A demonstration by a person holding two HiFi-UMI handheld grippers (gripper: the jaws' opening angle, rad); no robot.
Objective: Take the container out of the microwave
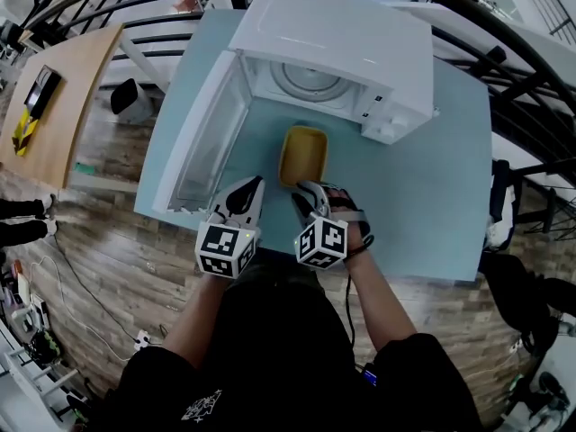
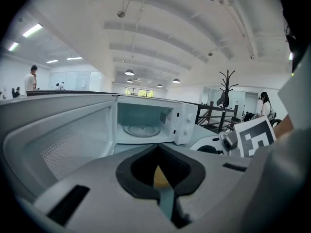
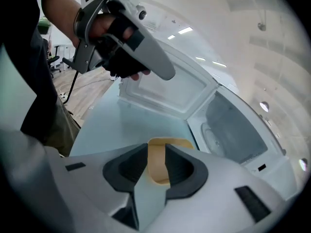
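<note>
The white microwave [image 1: 346, 34] sits on a light blue table [image 1: 423, 196]. Its door [image 1: 205, 138] hangs wide open to the left. Inside you can see the round glass plate [image 1: 306, 81] w/ nothing on it.

The yellow container [image 1: 303, 154] is out of the microwave. It sits flat on the table, right in front of the open box & just beside the door. It has no lid on, & it looks empty.

The R gripper [image 1: 308, 196] is near the container's close edge. Its jaws are spread wide. In the right gripper view the container shows in the gap btw them, a bit farther out, & the pads don't press on it. So the R gripper holds nothing. A hand in a black glove [image 1: 349, 223] holds this gripper.

The L gripper [image 1: 252, 192] is just to the left, btw the door & the container, not touching either. In the left gripper view its jaw tips meet, w/ nothing pinched. A bit of yellow shows through the hole behind the tips.

Both marker cubes point back at the person. A wood table [image 1: 54, 106] is off to the far left, on a wood floor.
</note>
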